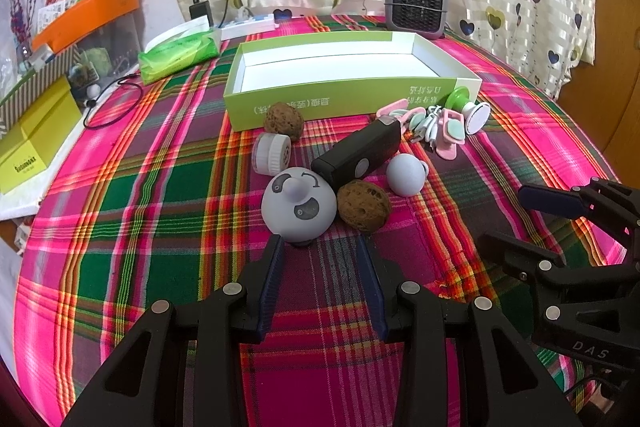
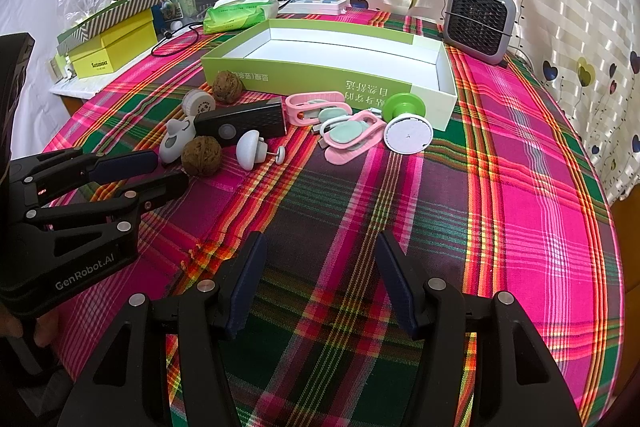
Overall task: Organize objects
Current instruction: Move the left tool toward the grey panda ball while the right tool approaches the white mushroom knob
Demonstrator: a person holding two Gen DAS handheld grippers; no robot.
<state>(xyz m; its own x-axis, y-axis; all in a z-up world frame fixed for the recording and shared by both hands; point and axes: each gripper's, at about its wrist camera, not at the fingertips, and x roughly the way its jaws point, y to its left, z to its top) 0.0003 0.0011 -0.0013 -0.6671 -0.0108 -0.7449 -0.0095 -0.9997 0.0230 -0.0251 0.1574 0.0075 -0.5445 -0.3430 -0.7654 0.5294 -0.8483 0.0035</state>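
Observation:
An open green-and-white box [image 1: 340,95] [image 2: 320,75] lies empty on the plaid tablecloth. In front of it lie two walnuts [image 1: 363,205] [image 1: 283,120], a grey panda-face knob [image 1: 298,205], a smaller grey knob [image 1: 406,174], a black device [image 1: 360,153] [image 2: 240,125], a white round cap [image 1: 272,153], pink clips with a white cable [image 1: 436,125] [image 2: 344,131] and a green-and-white roller [image 1: 470,109] [image 2: 406,125]. My left gripper [image 1: 322,251] [image 2: 164,167] is open and empty, just short of the panda knob and near walnut [image 2: 201,155]. My right gripper [image 2: 320,247] [image 1: 520,219] is open and empty over bare cloth.
A grey mini heater [image 1: 416,5] [image 2: 478,21] stands behind the box. A green tissue pack [image 1: 180,53], yellow box [image 1: 36,139], orange tray [image 1: 86,13], charger and power strip [image 1: 248,23] crowd the back left. A curtain hangs behind; the table edge curves right.

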